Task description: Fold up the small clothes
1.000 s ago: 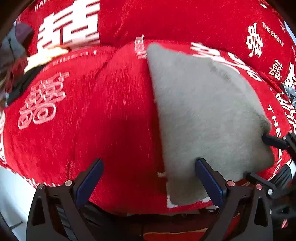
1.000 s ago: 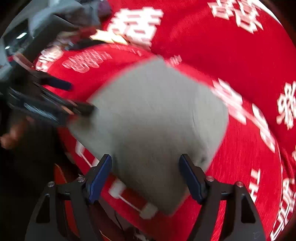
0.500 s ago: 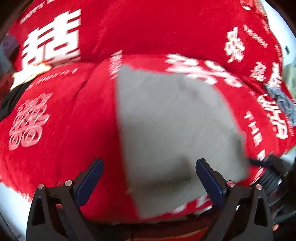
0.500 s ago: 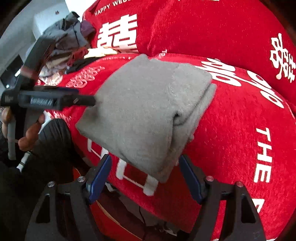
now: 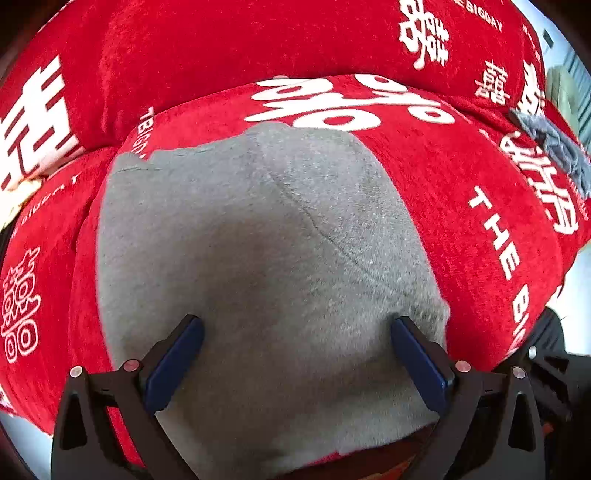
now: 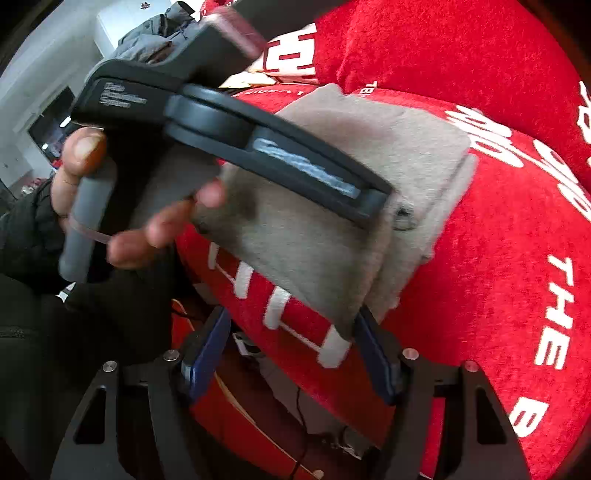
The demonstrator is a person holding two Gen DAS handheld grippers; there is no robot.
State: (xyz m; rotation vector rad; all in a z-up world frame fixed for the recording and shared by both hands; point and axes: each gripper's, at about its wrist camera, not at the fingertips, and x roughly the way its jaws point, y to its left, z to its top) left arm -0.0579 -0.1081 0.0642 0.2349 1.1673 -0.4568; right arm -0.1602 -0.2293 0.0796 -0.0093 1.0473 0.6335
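- Across the left wrist view, a folded grey fleece garment [image 5: 258,266] fills the middle, lying on a red plush cushion with white lettering [image 5: 480,221].
- Behind that cushion rises a second red cushion, a backrest with the same white print [image 5: 221,55].
- The left gripper [image 5: 295,354] points steeply down over the garment, its two blue-padded fingers [image 5: 173,365] spread wide; both tips stand over the grey cloth with a broad stretch of it between them, and the pads do not press on it.
- A diagonal crease runs across the garment's top layer, toward the right-hand finger.
- At the far right edge of the cushion lies a small crumpled blue-grey cloth [image 5: 554,147].
- From the right wrist view, the same grey garment [image 6: 369,155] shows as a stack of layers, its near corner hanging over the cushion's front edge [image 6: 295,314].
- The right gripper [image 6: 295,354] sits low at that front edge, its jaws apart and having just been narrowing; the hanging corner comes down beside its right finger, and nothing is clamped.
- The left gripper [image 6: 388,199] reaches across the garment from the left, its black body ending over the grey cloth.
- A hand [image 6: 110,206] in a dark sleeve grasps its grey handle.
- A heap of dark clothes [image 6: 155,33] sits in the far upper left.
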